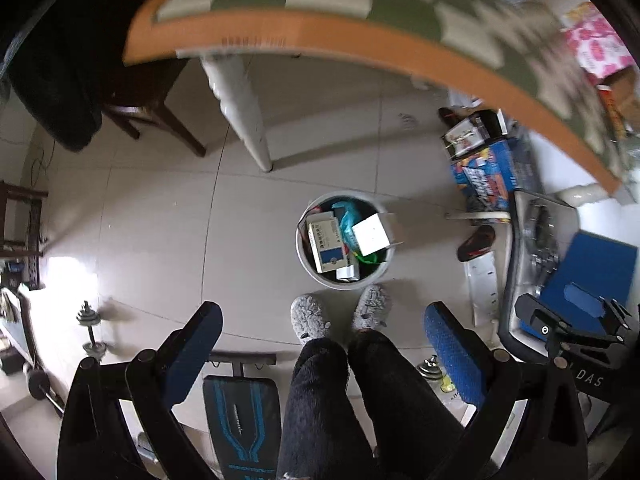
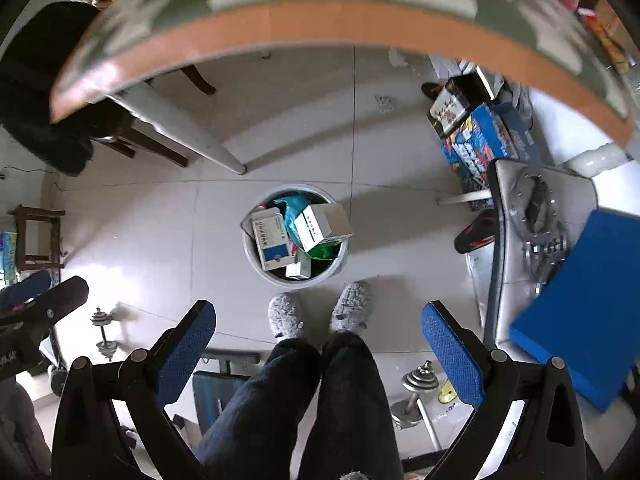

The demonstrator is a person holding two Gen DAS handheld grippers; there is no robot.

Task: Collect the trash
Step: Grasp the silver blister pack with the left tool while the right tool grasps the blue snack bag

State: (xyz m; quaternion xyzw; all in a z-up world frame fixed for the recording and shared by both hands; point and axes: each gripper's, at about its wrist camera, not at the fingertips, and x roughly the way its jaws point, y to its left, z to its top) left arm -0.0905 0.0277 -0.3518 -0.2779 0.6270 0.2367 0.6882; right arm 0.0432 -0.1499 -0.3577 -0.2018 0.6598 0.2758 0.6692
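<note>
A round grey trash bin (image 1: 306, 258) stands on the tiled floor below both grippers, also in the right wrist view (image 2: 252, 256). It holds a white-and-blue carton (image 1: 326, 246), a white box (image 1: 372, 234) and a teal plastic bag (image 1: 347, 214). My left gripper (image 1: 324, 332) is open and empty, high above the bin. My right gripper (image 2: 320, 328) is open and empty too, also high above it. The right gripper also shows at the right edge of the left wrist view (image 1: 576, 324).
A table with a green checked cloth and orange edge (image 1: 320, 36) spans the top of both views. A pink box (image 1: 598, 42) lies on it. Coloured boxes (image 1: 486, 164) are stacked on the floor at right. Dumbbells (image 2: 416, 384), a weight bench (image 1: 240, 420), a dark chair (image 1: 132, 112) and my slippered feet (image 1: 308, 316) surround the bin.
</note>
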